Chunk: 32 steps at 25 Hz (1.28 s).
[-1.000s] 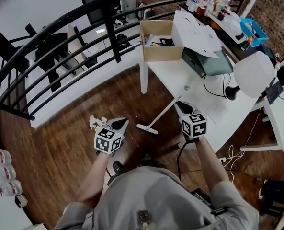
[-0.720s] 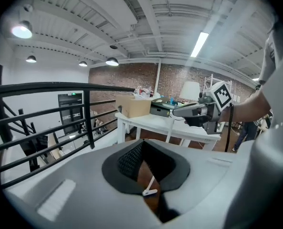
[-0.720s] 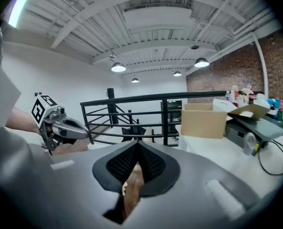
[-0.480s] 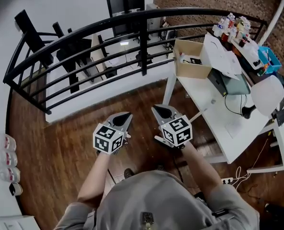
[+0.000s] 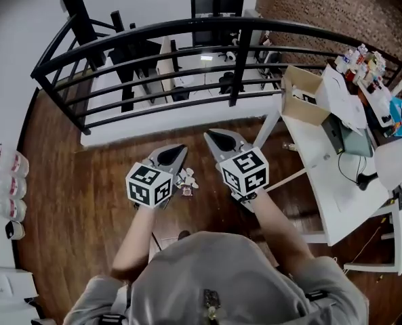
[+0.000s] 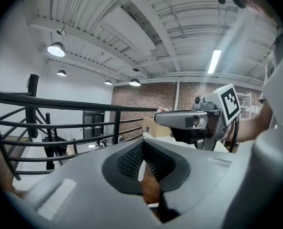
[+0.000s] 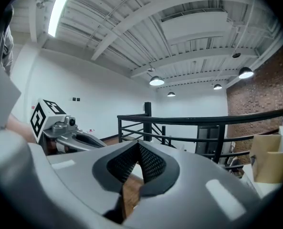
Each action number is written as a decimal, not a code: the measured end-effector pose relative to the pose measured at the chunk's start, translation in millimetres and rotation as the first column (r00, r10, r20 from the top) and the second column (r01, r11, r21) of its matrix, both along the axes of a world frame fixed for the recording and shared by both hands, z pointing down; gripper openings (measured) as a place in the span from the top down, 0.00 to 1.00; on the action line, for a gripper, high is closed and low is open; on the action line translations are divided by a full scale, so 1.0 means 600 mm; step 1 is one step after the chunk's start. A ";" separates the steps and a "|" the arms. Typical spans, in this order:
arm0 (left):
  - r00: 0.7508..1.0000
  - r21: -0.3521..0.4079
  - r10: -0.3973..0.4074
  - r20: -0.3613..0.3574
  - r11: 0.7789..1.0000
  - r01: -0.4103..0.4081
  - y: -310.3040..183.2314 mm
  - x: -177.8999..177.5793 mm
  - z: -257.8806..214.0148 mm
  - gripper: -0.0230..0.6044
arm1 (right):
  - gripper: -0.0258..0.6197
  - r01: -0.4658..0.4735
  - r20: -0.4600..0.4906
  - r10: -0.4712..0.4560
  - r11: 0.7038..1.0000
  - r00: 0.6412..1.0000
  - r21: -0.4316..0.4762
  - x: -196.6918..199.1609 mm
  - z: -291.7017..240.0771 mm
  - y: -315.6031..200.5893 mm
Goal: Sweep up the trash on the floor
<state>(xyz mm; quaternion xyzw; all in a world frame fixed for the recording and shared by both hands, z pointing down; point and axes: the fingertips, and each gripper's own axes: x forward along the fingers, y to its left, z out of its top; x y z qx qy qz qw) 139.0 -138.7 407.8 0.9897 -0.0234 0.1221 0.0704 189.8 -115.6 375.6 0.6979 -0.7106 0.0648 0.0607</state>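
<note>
The person stood on the near side of the railing, arms stretched out over the wooden floor with a gripper in each hand. The left gripper had its jaws together with nothing between them; only floor showed through the slot under the pads. The right gripper was likewise closed and empty. It sat just beside the left one, a little nearer the railing, and both pointed toward the railing, roughly level. The trash, a small cluster of pale crumpled scraps, lay on the floor short of the railing. From above it showed between the two grippers, and neither touched it. A pale stick slanted over the floor from beside the right forearm toward the white table, which stood by the railing's right end. An open box sat on the table corner closest to the railing. A few clear bottles stood by the wall, well apart from the railing's left end and on the person's side of it. Past the railing, lower down, stood dark chairs. A brick wall rose beyond the railing's right end, and round lamps hung from the ceiling above it.
</note>
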 end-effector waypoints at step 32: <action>0.998 -0.011 -0.045 -0.039 0.999 0.045 -0.054 -0.044 -0.016 0.96 | 0.96 0.078 0.011 -0.078 0.997 0.997 -0.011 -0.053 -0.009 -0.067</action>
